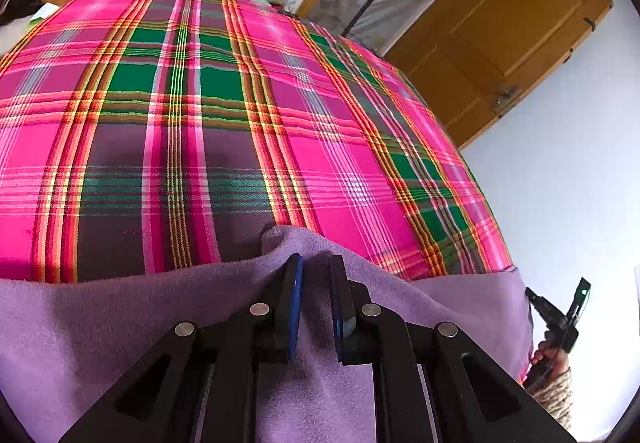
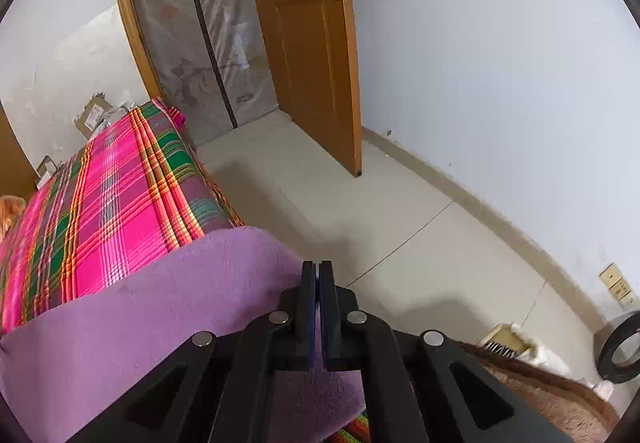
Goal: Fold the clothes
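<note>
Lilac garment [image 1: 120, 323] lengthwise along bed edge

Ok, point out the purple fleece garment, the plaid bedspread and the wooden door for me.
purple fleece garment [image 1: 120, 323]: left wrist view, on its flat spread part left of the fingers.
plaid bedspread [image 1: 224, 115]: left wrist view, on the top surface near the middle.
wooden door [image 2: 308, 55]: right wrist view, on the open leaf's panel.

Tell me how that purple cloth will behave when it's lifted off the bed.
The purple cloth likely flops: it bunches between the left gripper's fingers. Its fuzzy surface probably grips rather than slips. Pinched by the right gripper too, it should sag between them.
</note>
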The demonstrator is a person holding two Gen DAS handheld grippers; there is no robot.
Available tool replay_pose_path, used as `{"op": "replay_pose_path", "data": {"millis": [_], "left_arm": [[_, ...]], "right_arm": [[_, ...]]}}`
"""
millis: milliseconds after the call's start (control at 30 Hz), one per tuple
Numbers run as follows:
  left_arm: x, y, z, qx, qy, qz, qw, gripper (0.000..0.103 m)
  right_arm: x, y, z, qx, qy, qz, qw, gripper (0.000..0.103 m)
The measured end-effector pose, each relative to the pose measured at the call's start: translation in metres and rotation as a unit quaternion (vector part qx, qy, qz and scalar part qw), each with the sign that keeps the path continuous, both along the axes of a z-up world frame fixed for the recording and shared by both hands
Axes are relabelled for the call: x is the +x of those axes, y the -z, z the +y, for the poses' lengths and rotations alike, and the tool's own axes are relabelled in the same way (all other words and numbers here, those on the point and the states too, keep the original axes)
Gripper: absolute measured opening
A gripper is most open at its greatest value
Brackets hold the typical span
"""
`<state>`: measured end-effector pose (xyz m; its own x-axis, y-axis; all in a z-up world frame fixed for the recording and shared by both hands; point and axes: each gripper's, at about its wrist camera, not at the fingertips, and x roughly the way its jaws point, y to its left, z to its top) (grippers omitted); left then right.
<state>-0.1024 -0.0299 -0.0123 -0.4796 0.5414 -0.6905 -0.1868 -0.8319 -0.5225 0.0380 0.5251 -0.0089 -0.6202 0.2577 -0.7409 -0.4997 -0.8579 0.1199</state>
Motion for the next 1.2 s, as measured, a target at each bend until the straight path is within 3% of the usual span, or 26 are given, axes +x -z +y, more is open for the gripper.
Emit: {"op": "replay_pose_path", "data": {"millis": [167,333,467,567,800,1000,1200], "left_arm": [[-0.003,-0.001,-0.001,0.000,0.004,-0.008,1.0000,0.013],[-0.006,-0.002,-0.001,-0.001,0.009,-0.016,0.9998,0.013],[-0.010,-0.003,-0.007,0.019,0.000,-0.041,0.9990,0.013],[-0.005,-0.010,-0.008,0.012,-0.005,-0.034,0.9993,0.015],[0.019,-0.022,-0.022,0.010,-0.027,-0.032,0.9991,0.021],[0.044,-0.021,-0.036,0.015,-0.037,-0.041,0.9983,0.022],[0.062,-0.018,-0.041,0.014,-0.031,-0.047,0.9983,0.022]], "right_arm": [[0.010,-0.009,-0.004,0.009,0.010,0.007,1.000,0.003],[0.026,-0.024,-0.044,0.034,-0.051,0.036,0.997,0.014],[0.032,-0.024,-0.075,0.026,-0.083,0.045,0.995,0.015],[0.037,-0.024,-0.100,0.023,-0.109,0.052,0.992,0.015],[0.023,-0.036,-0.167,0.006,-0.222,0.065,0.973,0.016],[-0.006,-0.038,-0.227,-0.034,-0.331,0.047,0.942,0.016],[-0.045,-0.033,-0.270,-0.060,-0.396,0.015,0.916,0.016]]}}
